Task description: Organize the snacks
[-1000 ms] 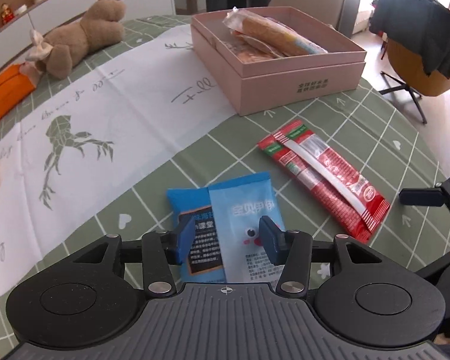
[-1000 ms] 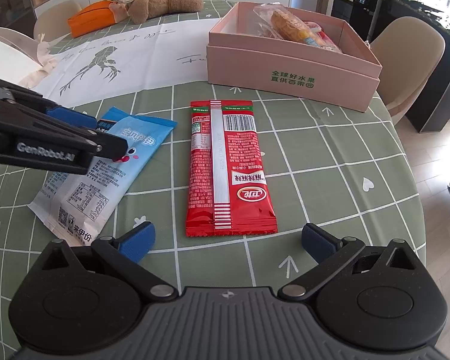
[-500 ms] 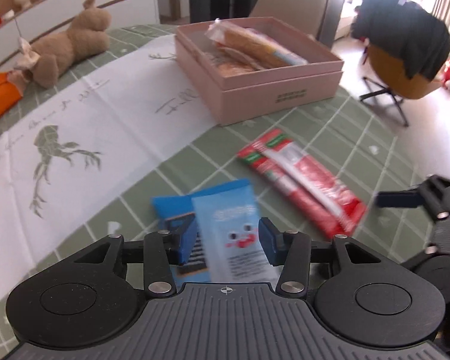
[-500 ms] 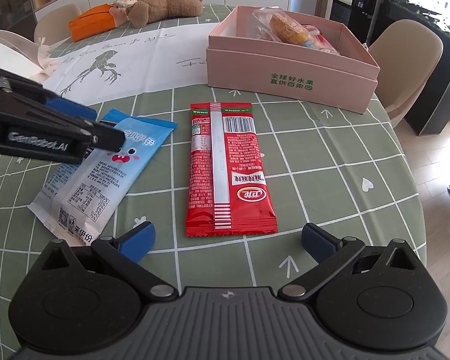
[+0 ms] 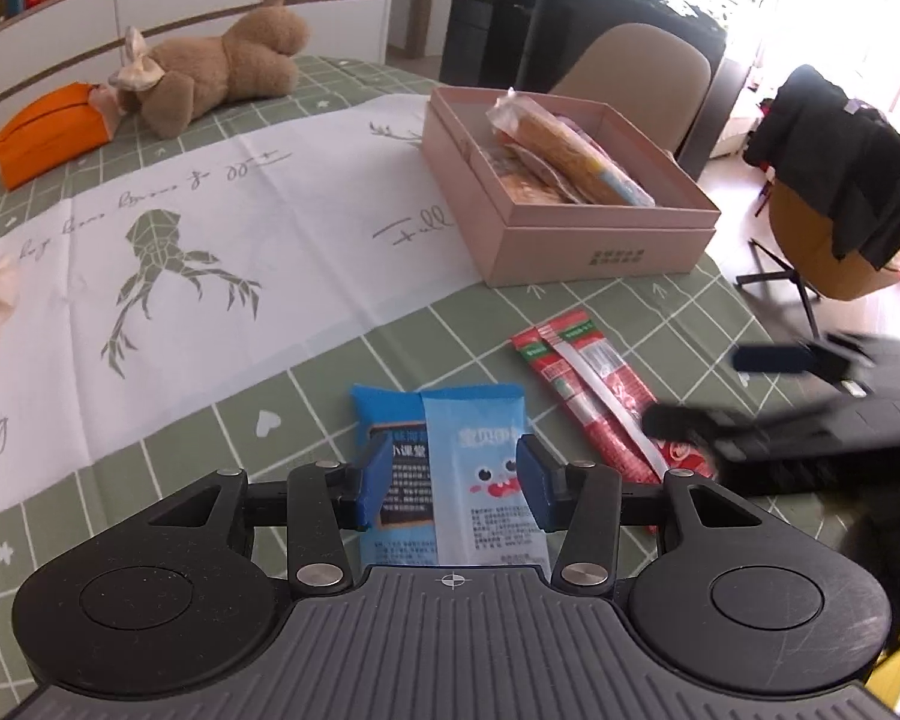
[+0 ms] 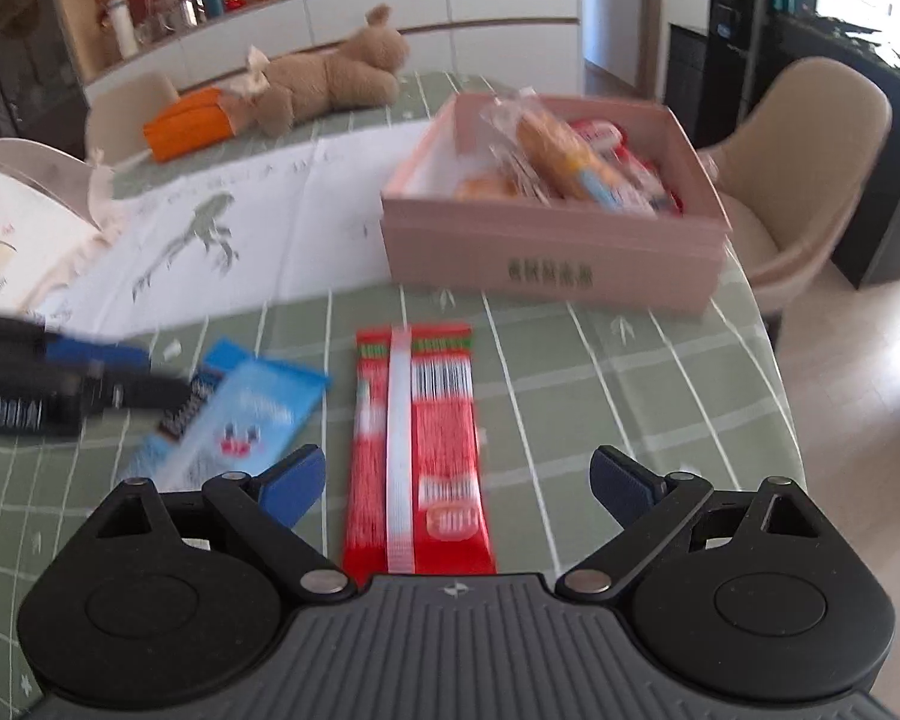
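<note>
1. Currently, the left claw (image 5: 450, 477) is set half open, its blue pads on either side of the light blue packet (image 5: 486, 468); whether the pads press on the packet cannot be told, though the wrapper looks to lie flat on the bench (image 5: 330, 360)
2. A darker blue packet (image 5: 390, 438) is partly covered by the light one, so both could be caught together; the pads are best centred on the top packet alone if only one is wanted
3. The right claw (image 6: 456, 480) is held wide, its jaws having just been closing a little, with the red packet (image 6: 417, 450) lying lengthwise between them and not touched by either pad
4. The red packet is long and limp; a grip across its width near the middle is judged safer than one at the end, where it would droop and swing
5. The pink box (image 6: 552, 264) stands further back on the bench, well apart from the three loose packets, and is already partly filled with wrapped snacks
6. Flat wrappers are hard to pinch, so the pads should be brought low to the cloth before closing, and the green checked tablecloth (image 6: 630, 390) must not be nipped with them
7. Once lifted, each packet should be carried over the box wall and laid flat on the snacks inside, not dropped from height
</note>
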Action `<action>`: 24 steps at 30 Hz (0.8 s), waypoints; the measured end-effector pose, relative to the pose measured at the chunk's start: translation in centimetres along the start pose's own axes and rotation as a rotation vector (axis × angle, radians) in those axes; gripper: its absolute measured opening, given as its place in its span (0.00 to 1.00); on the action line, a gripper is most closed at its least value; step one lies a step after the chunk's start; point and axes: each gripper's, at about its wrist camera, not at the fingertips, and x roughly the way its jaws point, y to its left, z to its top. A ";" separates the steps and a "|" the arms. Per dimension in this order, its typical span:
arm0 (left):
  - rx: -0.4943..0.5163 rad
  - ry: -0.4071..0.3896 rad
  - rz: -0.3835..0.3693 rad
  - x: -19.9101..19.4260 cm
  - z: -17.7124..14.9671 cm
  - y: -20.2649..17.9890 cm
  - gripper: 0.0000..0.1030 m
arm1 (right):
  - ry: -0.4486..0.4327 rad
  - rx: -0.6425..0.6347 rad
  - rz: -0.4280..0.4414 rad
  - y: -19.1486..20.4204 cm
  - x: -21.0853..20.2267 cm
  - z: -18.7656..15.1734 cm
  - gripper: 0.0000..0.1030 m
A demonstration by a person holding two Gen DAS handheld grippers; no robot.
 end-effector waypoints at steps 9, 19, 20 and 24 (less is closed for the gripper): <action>0.068 0.076 0.044 2.5 0.1 -2.5 0.50 | 0.065 0.026 0.063 -0.7 3.6 0.6 0.44; 0.196 0.131 0.059 5.1 -0.4 -5.0 0.72 | 0.062 0.091 0.018 -3.8 1.1 -1.9 0.46; 0.205 0.132 0.041 5.3 -0.5 -5.1 0.76 | 0.063 0.093 0.018 -3.9 1.2 -1.9 0.47; 0.170 0.096 0.056 4.6 -0.3 -4.7 0.74 | 0.068 0.072 -0.001 -3.6 1.6 -1.7 0.65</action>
